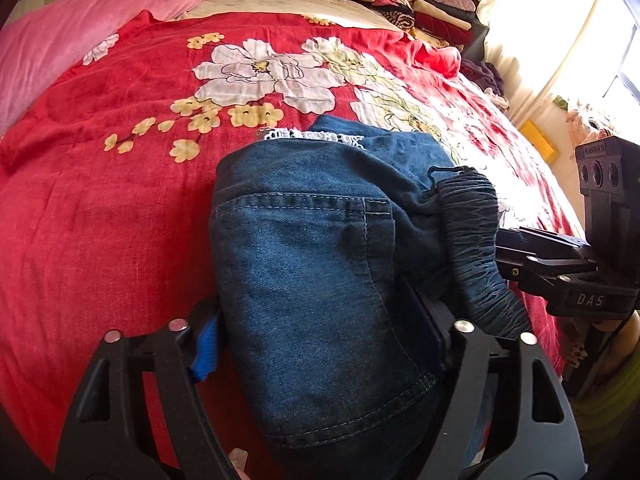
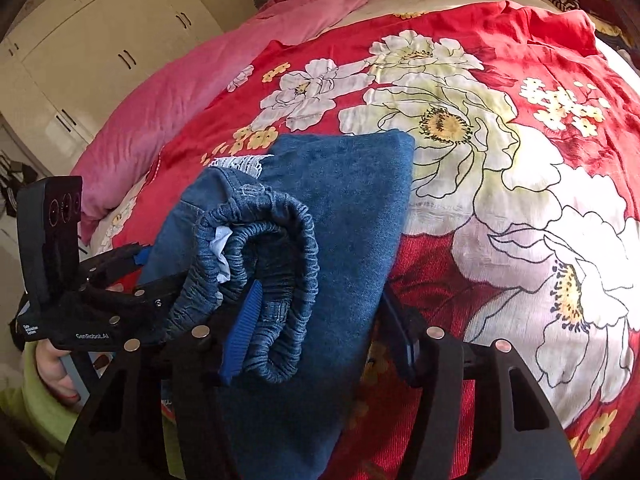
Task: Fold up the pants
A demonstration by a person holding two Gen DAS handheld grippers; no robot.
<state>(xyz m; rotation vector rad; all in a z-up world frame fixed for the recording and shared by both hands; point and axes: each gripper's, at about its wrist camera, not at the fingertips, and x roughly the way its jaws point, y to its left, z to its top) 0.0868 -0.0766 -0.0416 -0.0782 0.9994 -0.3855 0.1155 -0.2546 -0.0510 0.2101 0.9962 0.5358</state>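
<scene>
From my left wrist view I can read "DAS" in pale capitals on the black body of the right gripper [image 1: 500,248], near the right edge of the picture. Small embossed lettering runs along the top of the camera block [image 1: 604,172] above it, but I cannot make it out.

From my right wrist view I read "GenRobot.AI" in white on the black body of the left gripper [image 2: 160,276], at the left edge. Beside it sits a three-line white label; it is too small for me to read with certainty.
</scene>
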